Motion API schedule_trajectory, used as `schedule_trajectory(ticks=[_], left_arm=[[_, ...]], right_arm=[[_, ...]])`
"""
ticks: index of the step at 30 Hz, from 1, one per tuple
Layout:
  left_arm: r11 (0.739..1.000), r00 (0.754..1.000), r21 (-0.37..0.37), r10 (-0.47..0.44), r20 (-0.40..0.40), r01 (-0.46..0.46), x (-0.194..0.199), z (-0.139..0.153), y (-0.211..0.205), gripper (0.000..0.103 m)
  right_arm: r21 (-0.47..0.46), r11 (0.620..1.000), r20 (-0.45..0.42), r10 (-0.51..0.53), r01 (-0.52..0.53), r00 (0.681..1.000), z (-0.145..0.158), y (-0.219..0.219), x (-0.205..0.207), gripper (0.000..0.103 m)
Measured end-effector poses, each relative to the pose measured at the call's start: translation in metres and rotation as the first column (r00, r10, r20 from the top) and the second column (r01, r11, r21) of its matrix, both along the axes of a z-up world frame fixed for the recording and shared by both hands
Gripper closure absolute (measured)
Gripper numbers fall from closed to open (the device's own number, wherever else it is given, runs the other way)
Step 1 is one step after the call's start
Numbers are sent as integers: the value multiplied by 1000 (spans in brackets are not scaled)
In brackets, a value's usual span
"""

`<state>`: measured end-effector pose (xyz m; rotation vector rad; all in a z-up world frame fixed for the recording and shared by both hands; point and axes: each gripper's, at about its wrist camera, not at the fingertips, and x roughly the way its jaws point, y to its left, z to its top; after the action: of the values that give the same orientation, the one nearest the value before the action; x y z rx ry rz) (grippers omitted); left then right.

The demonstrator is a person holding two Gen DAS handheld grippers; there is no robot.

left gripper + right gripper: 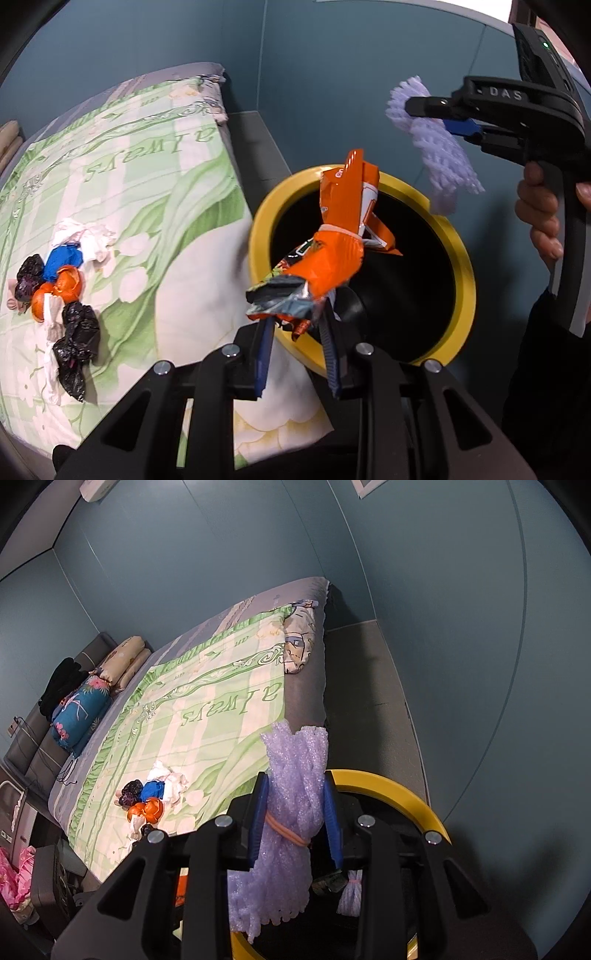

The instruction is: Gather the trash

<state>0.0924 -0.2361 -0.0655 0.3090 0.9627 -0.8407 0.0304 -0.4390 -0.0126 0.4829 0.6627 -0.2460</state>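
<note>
My left gripper (295, 325) is shut on a crumpled orange snack wrapper (332, 254), held over the mouth of a yellow-rimmed black bin (463, 254). My right gripper (295, 812) is shut on a bundle of lilac foam netting (291, 808) tied with an orange rubber band; the yellow rim of the bin (413, 794) curves just beyond it. In the left wrist view the right gripper (417, 109) holds the foam netting (439, 147) up and right of the bin. A pile of trash (62, 288) lies on the bed: black bags, orange and blue scraps, white tissue. The pile of trash (151, 797) also shows left of the right gripper.
The bed with a green and white quilt (207, 709) fills the left, pillows (122, 661) at its far end. A grey floor strip (365, 686) runs between the bed and the blue wall (443, 609). A person's hand (543, 218) grips the right tool's handle.
</note>
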Motion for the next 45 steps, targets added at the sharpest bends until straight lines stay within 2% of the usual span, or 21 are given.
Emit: schedule_trajectory(ticks=[10, 22, 30, 45], left_arm=[[999, 999, 23, -42, 11, 42, -12, -5, -15, 76], [999, 998, 3, -43, 48, 43, -18, 3, -12, 41], [1000, 998, -11, 10, 58, -9, -9, 8, 5, 28], [983, 978, -49, 184, 95, -180, 19, 25, 69, 21]], right_arm=[[26, 1000, 1, -11, 11, 1000, -3, -12, -6, 73], [65, 998, 8, -27, 26, 1000, -5, -19, -10, 59], [59, 998, 22, 12, -13, 1000, -1, -10, -7, 54], [6, 982, 26, 189, -189, 982, 18, 49, 27, 49]])
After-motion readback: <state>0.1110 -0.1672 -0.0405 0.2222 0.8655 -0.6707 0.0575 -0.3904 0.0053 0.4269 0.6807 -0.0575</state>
